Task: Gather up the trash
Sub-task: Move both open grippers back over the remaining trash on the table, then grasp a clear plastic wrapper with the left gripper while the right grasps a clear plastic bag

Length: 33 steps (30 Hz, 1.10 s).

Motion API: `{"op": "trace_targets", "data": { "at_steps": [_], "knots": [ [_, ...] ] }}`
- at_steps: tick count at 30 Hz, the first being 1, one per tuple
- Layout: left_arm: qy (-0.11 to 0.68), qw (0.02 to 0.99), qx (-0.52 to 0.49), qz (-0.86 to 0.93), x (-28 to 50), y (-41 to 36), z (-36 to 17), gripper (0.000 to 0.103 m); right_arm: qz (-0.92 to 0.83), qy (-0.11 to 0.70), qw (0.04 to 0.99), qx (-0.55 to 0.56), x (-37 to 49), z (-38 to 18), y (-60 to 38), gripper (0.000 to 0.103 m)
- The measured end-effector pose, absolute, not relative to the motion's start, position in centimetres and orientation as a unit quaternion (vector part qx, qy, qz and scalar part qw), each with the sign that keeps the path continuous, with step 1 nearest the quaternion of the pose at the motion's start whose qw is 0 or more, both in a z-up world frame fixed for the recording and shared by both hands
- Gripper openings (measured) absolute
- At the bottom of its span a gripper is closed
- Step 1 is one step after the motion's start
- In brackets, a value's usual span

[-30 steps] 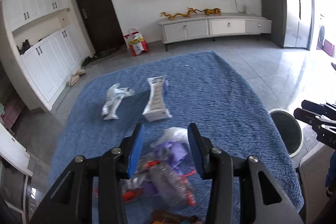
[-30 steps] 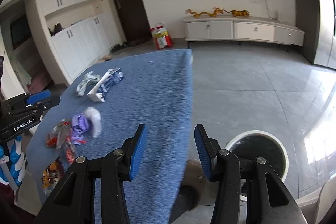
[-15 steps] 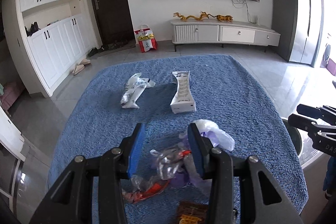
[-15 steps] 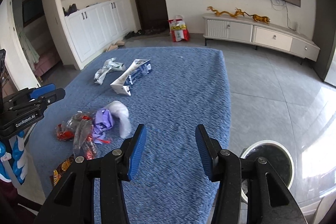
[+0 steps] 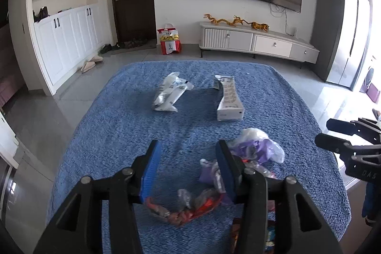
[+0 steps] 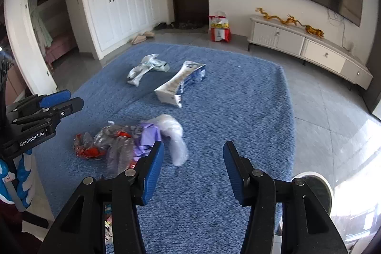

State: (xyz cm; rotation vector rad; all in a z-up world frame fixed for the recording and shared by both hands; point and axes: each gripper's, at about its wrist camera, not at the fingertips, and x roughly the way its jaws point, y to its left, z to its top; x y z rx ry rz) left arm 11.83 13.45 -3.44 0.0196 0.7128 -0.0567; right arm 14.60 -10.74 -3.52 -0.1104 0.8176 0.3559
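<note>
Both cams have pulled back/up vs 1 s ago: the L gripper [image 5: 188,163] was right over the wrapper pile, now the pile sits lower and to its right, whole blue fleece cover [image 5: 133,125] in frame. R gripper [image 6: 193,166] has swung off the bin side and now faces the tabletop. Read: no pick made yet, looks like repositioning before the 1st grab.

L: pads apart, nothing between them. R: pads apart, empty too.

Trash, all on the cover:
- crumpled red/clear wrapper [image 5: 183,206] just under L gripper, nearest pick
- purple wrapper + clear plastic bag [image 5: 257,146] touching the red one's clump, partly behind L's right finger
- flattened white carton [image 5: 229,99] mid-cover
- white plastic pouch [image 5: 171,94] beside the carton, apart from it
- orange/brown snack pack [image 6: 108,223] at near edge, mostly hidden by the grippers

Bin [image 6: 316,192] on the floor off the cover's right edge, white rim, R side closest.

In the way: clump is tangled, so one pinch may drag neighbours. Film is thin, fleece may snag. KFC bag [image 5: 169,41] by the door is far off, not reachable from here.
</note>
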Motion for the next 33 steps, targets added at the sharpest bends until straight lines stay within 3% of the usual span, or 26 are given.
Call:
{"op": "trace_targets", "data": {
  "at_steps": [19,33],
  "knots": [
    [0.395,0.912,-0.049,-0.097,10.9,23.4,-7.8,0.051,0.200,0.429,0.878,-0.069,17.4,-6.3,-6.2,0.052],
    [0.449,0.861,-0.002,-0.237,11.7,16.0,-11.8,0.050,0.202,0.469,0.857,-0.067,20.9,-10.9,-6.8,0.049]
  ]
}}
